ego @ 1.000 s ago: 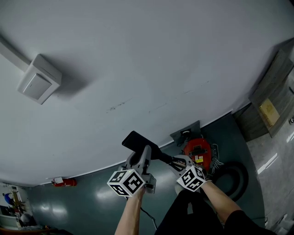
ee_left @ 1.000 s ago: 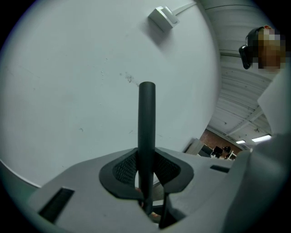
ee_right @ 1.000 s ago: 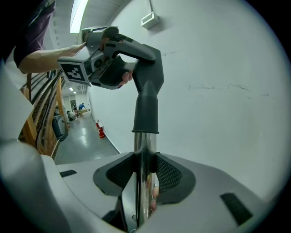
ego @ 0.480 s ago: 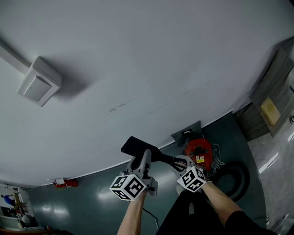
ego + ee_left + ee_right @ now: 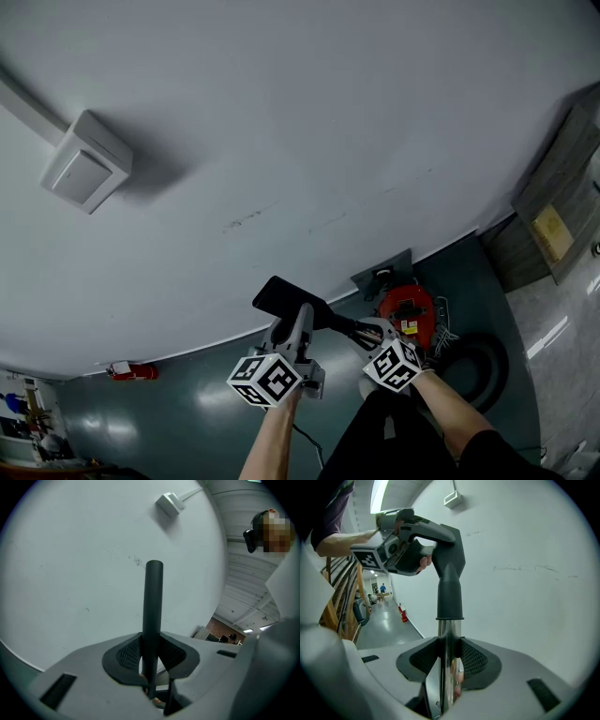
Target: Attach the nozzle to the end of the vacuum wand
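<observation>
The black nozzle (image 5: 284,299) hangs in front of the white wall, its flat mouth pointing up-left. My left gripper (image 5: 298,330) is shut on it; in the left gripper view the pads clamp the nozzle (image 5: 153,602) edge-on. The nozzle's (image 5: 450,581) neck sits over the end of the chrome vacuum wand (image 5: 449,641), with its collar around the tube. My right gripper (image 5: 449,660) is shut on the wand just below that collar. In the head view the right gripper (image 5: 367,334) holds the wand (image 5: 359,330) right of the left one. The left gripper (image 5: 433,541) shows at upper left in the right gripper view.
A red vacuum cleaner (image 5: 405,314) stands on the teal floor by the wall, its black hose (image 5: 480,361) coiled to the right. A white wall box (image 5: 84,161) is mounted high on the left. A wooden cabinet (image 5: 553,216) stands at right, and a red object (image 5: 131,372) lies at the wall's foot.
</observation>
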Motion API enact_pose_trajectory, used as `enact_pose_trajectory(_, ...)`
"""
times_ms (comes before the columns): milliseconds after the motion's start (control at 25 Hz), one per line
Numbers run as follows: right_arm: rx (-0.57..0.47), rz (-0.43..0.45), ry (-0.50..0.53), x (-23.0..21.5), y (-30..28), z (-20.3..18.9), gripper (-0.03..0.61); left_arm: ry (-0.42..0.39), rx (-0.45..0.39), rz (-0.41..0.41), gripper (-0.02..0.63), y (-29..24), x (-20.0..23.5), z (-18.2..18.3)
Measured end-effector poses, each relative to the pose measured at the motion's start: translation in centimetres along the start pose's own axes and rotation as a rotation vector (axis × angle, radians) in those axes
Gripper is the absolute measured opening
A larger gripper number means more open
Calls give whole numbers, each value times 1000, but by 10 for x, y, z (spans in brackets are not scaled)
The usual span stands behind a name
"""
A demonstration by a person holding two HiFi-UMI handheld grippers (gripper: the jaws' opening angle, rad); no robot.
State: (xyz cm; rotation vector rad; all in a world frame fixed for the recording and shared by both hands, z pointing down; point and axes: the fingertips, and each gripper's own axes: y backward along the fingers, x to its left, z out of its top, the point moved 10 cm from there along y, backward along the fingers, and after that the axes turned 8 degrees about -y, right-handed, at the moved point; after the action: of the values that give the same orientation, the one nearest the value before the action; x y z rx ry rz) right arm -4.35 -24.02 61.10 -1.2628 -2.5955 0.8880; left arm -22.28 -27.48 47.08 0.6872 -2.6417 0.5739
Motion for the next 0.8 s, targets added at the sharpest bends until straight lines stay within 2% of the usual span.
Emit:
enact_pose_trajectory(280,3,14,1,-2,-1,1,155,35,-13,-11,86,-8,6,0)
enact_pose_trajectory(480,9,-6,-26,-2,-2,1,155,-23,-11,-12,87,0,-7,-2)
enact_pose_trajectory(680,4,4,-14,-2,-2,1,155,5,7,-7,88,-7,4,-1)
enact_pose_trajectory(800,0,13,-12,-3,-2,1,155,-20,8,-5,89,-9,4,-1)
